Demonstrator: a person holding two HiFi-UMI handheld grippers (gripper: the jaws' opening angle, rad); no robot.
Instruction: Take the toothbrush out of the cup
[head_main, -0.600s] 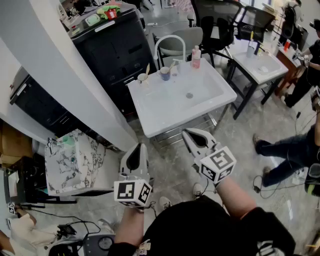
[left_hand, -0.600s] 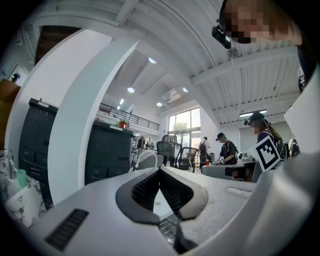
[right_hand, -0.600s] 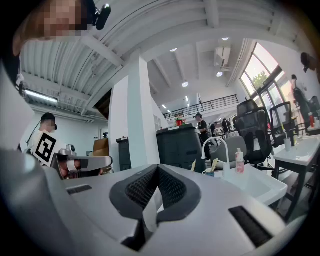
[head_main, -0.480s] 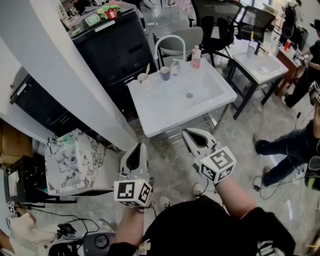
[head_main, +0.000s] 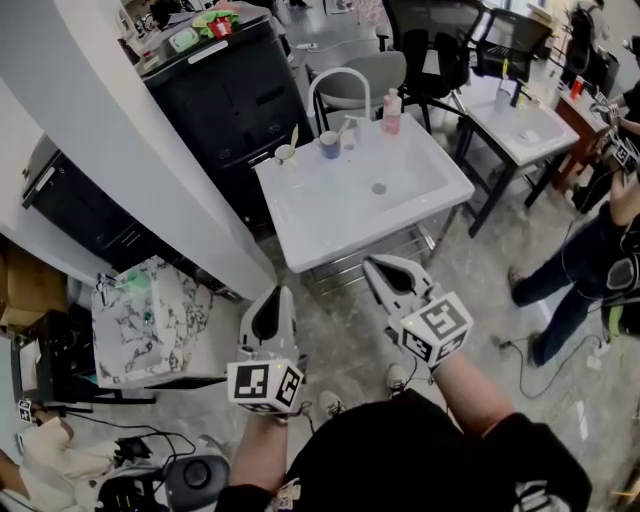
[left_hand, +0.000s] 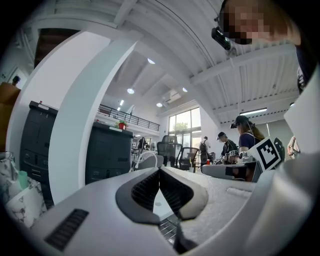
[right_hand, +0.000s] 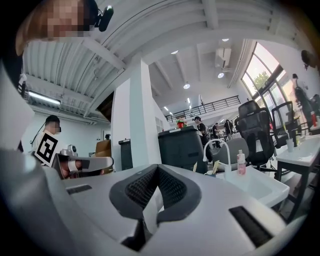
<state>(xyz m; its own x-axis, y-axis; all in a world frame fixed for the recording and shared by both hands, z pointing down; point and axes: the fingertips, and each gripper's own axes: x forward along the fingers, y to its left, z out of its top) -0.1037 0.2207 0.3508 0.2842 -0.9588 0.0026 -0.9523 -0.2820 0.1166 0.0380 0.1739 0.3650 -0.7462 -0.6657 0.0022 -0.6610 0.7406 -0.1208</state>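
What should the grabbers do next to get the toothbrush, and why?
Probably reach the right gripper forward over the sink and open it: both it and the left gripper are shut, empty, short of the toothbrush in the blue cup.

toothbrush (head_main: 344, 129) tilted in blue cup (head_main: 330, 148), back edge of sink (head_main: 291, 236)

Person, seen from above: black short-sleeved top (head_main: 420, 455), forearms bare. Left gripper (head_main: 283, 293) and right gripper (head_main: 373, 264): light grey moulded shells with dark rims, black ribbed pads (left_hand: 144, 191), slotted vents. Each carries a white cube (head_main: 265, 386) bearing black square markers.
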